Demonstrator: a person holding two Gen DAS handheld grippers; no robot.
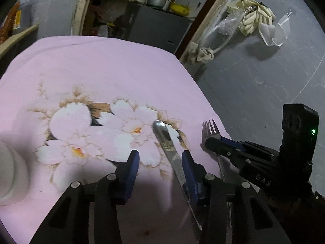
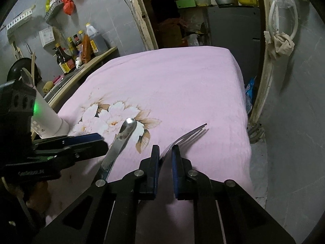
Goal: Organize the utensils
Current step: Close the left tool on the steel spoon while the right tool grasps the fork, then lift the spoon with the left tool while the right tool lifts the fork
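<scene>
Steel knife between left gripper jaws, half-open, right gripper jaws clamping fork

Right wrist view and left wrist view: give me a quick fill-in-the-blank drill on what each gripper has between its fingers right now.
1. Between the fingers of the right gripper is a ____.
2. The butter knife lies between the fingers of the ____ gripper.
3. Both utensils lie on a ____ cloth printed with flowers.
4. In the right wrist view, the fork's tines point ____ from the camera.

Missing words: fork; left; pink; away
</scene>
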